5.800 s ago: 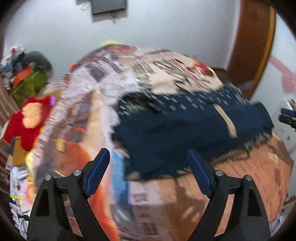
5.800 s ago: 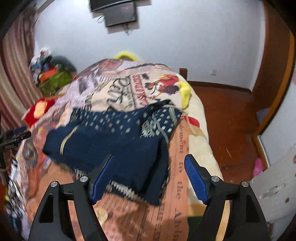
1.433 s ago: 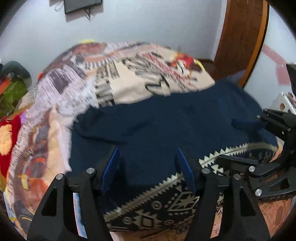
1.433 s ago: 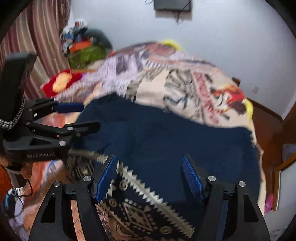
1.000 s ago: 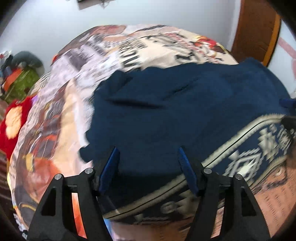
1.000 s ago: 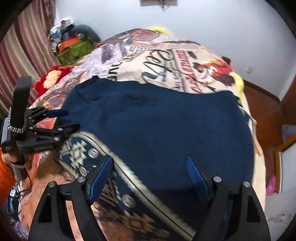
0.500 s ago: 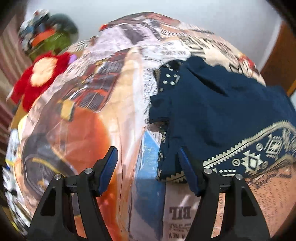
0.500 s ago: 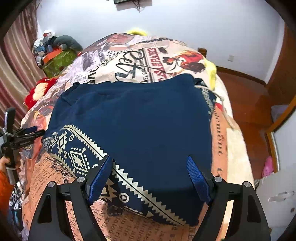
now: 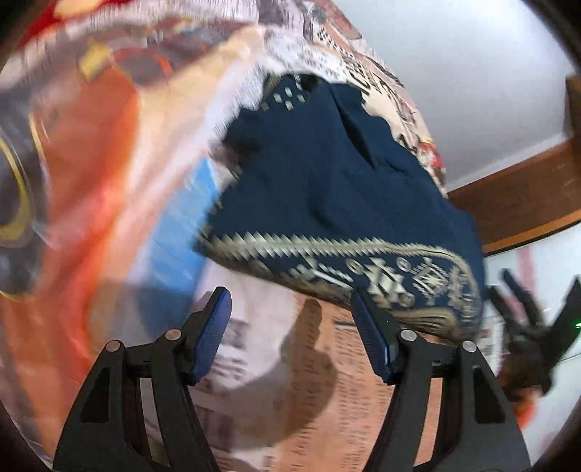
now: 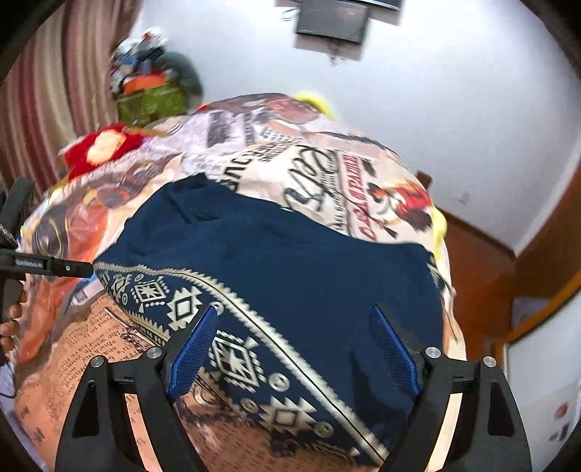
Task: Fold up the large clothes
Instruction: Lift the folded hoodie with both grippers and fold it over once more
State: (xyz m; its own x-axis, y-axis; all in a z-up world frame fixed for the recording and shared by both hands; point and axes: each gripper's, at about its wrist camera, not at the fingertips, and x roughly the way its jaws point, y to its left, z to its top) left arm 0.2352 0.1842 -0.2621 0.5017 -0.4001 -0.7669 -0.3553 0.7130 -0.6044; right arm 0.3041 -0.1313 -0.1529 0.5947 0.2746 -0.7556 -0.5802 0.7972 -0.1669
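A navy garment (image 10: 290, 261) with a cream patterned border lies folded flat on the printed bedspread (image 10: 326, 170). My right gripper (image 10: 294, 316) hovers over its near patterned edge. Its jaws are opening, and the cloth lies below them, unpinched. In the blurred, tilted left wrist view, the same garment (image 9: 326, 188) lies just beyond my left gripper (image 9: 290, 301). That gripper is open over bare bedspread (image 9: 276, 363) with nothing between its fingers. The left gripper (image 10: 54, 268) also shows at the garment's left corner, and the right gripper (image 9: 526, 312) is a blur at the far right.
A red plush toy (image 10: 101, 145) and a green bag pile (image 10: 152, 98) sit at the bed's far left by a striped curtain (image 10: 43, 90). A screen (image 10: 334, 14) hangs on the wall. Wooden floor (image 10: 479, 261) lies right of the bed.
The left gripper has swung and rolled, so the garment's patterned edge now lies just beyond its fingers. The right gripper has drawn closer over the patterned edge, jaws slightly wider.
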